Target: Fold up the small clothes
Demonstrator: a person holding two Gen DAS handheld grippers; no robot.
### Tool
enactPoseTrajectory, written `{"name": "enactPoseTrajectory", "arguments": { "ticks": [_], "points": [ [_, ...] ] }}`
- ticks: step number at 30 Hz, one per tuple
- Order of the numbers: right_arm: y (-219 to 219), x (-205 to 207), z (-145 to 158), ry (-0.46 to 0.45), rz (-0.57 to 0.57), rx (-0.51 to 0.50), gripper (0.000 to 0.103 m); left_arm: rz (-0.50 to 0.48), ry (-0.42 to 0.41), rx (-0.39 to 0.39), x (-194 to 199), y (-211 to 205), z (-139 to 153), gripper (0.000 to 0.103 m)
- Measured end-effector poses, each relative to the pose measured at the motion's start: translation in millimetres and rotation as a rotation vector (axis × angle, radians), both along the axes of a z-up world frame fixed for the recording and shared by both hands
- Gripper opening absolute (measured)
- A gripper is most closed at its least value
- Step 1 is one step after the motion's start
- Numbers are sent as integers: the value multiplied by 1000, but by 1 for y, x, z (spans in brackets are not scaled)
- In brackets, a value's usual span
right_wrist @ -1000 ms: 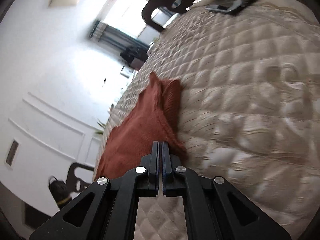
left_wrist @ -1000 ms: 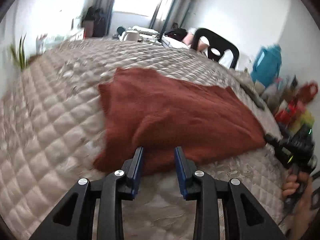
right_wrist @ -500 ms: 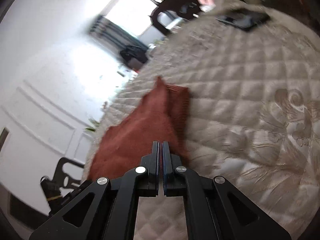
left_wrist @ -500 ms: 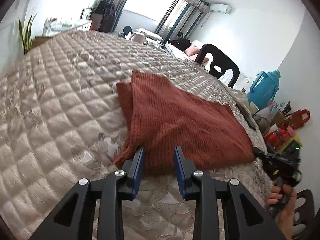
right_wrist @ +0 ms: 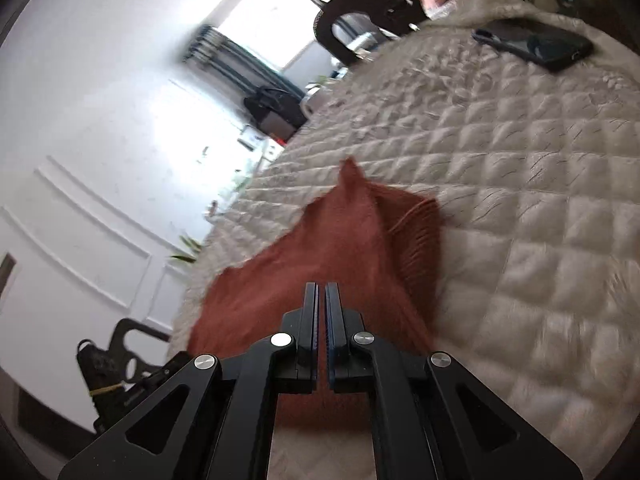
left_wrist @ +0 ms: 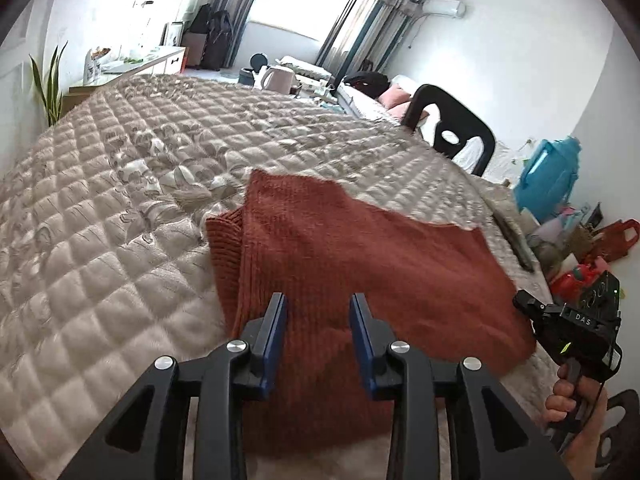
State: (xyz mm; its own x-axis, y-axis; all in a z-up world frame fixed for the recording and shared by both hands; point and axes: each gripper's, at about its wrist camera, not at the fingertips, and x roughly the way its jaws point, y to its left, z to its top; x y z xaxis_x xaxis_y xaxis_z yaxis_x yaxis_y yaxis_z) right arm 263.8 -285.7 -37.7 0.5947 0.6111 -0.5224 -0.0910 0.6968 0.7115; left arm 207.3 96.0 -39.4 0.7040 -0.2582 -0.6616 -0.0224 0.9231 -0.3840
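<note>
Left fingers [left_wrist: 276, 312] apart over rust sweater [left_wrist: 360, 256].

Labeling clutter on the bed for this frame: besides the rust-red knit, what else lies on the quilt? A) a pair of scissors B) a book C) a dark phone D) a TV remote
C: in the right wrist view a dark phone lies flat on the quilt near the far edge, well apart from the rust-red knit.
</note>
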Motion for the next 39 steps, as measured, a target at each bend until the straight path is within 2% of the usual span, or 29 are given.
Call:
{"name": "enactPoseTrajectory", "arguments": {
  "ticks": [1, 2, 3, 4, 5, 11, 14, 16, 17, 19, 21, 25, 28, 32, 36, 39],
  "points": [
    [-4, 8, -8, 21, -28, -13, 2, 1, -10, -19, -1, 2, -2, 35],
    [-13, 8, -13, 31, -43, 10, 0, 1, -12, -28, -3, 4, -1, 35],
    [-24, 9, -21, 46, -57, 90, 0, -2, -14, -31, -5, 5, -1, 35],
    [-29, 8, -24, 57, -77, 123, 0, -2, -16, -36, -7, 5, -1, 35],
    [-32, 7, -22, 53, -92, 112, 0, 1, -17, -35, -9, 6, 1, 35],
    [-15, 9, 8, -18, -57, -45, 1, 36, -24, 81, 1, 0, 14, 36],
    [-6, 22, 7, -19, -37, -103, 1, 34, 19, 119, 20, -2, 4, 37],
    [-4, 31, -3, 22, -45, -146, 0, 34, 14, 147, 23, -6, 4, 37],
    [-7, 32, -5, 23, -47, -114, 0, 33, 16, 161, 22, -8, 5, 37],
    [-8, 27, -1, 19, -52, -129, 0, 37, 21, 175, 20, -9, 6, 37],
    [0, 16, 9, -3, -45, -193, 1, 45, 21, 186, 13, -10, 10, 37],
    [27, -3, 29, -72, 25, -287, 5, 56, 5, 230, -7, -20, 19, 38],
    [59, -17, 40, -140, 107, -381, 13, 54, -8, 260, -19, -28, 22, 40],
    [101, -31, 44, -204, 220, -457, 14, 43, -20, 301, -31, -35, 21, 43],
    [125, -33, 37, -212, 265, -493, 14, 32, 6, 318, -31, -35, 9, 46],
    [134, -26, 31, -197, 281, -516, 14, 27, 3, 295, -32, -32, 9, 48]
  ]
}}
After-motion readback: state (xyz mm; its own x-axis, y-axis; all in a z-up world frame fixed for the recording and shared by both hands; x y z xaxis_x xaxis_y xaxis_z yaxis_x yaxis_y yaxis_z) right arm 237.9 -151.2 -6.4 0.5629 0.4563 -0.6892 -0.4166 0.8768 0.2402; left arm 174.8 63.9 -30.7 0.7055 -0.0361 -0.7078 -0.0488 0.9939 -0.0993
